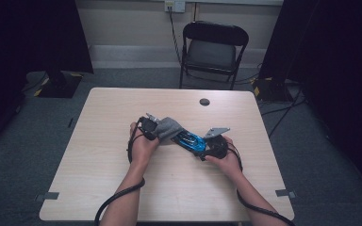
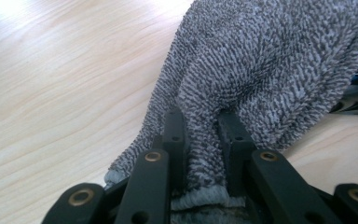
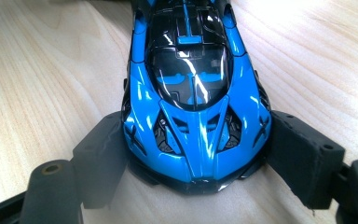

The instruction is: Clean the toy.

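Note:
A blue and black toy car (image 1: 192, 140) (image 3: 193, 98) lies on the wooden table (image 1: 122, 108), near its middle. My right gripper (image 1: 206, 147) (image 3: 198, 158) is shut on one end of the car, a pad pressed on each flank. A grey knitted cloth (image 1: 168, 129) (image 2: 261, 70) is draped over the car's other end. My left gripper (image 1: 156, 133) (image 2: 200, 140) is shut on a fold of that cloth, which bunches up between its black jaws. The two hands sit close together, the left one at the cloth end, the right one at the bare end.
A black folding chair (image 1: 213, 49) stands beyond the table's far edge. A round dark cable hole (image 1: 204, 101) sits near that edge. Cables (image 1: 118, 195) trail from both grippers toward the near edge. Dark stands flank the table on the floor.

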Motion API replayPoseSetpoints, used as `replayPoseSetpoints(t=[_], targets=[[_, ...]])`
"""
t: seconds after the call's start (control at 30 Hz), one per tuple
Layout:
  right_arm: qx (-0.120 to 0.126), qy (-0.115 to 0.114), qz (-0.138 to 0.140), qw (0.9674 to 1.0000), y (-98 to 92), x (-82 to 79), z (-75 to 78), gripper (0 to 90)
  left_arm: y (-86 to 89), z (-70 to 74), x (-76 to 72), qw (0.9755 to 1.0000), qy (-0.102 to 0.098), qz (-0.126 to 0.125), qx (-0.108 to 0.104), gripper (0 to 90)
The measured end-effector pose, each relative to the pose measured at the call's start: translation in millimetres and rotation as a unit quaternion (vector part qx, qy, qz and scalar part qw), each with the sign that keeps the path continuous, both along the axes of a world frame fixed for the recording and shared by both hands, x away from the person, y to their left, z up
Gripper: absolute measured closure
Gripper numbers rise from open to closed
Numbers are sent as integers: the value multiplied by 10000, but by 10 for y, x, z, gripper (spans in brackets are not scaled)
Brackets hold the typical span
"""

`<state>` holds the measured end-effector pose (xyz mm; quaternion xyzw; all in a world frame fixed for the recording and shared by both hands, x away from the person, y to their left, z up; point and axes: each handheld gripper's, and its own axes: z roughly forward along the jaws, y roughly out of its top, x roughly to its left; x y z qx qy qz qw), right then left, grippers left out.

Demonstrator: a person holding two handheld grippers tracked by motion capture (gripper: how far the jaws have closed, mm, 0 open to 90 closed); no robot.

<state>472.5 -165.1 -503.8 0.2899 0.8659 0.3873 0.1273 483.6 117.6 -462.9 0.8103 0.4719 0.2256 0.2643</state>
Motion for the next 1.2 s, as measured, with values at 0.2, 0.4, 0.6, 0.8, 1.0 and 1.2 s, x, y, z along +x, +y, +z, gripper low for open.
replayPoseSetpoints(t=[0.2,0.4,0.6,0.8,1.0,1.2], targets=[[3,-1,2,10000,0,0,0,236,117,-3,-8,9999,-13,117,42,758],[2,-2,4,10000,0,1,0,237,262,14,-57,9997,-39,239,88,757],[2,-1,4,10000,0,0,0,236,359,38,-133,9994,-124,334,-46,757],[1,-3,4,10000,0,1,0,236,408,118,-219,9989,-261,332,-194,757],[0,-3,5,10000,0,0,0,236,323,213,-299,9987,-426,122,-258,755],[0,-2,5,10000,0,0,0,236,-21,310,-381,9970,-525,-409,-383,755]])
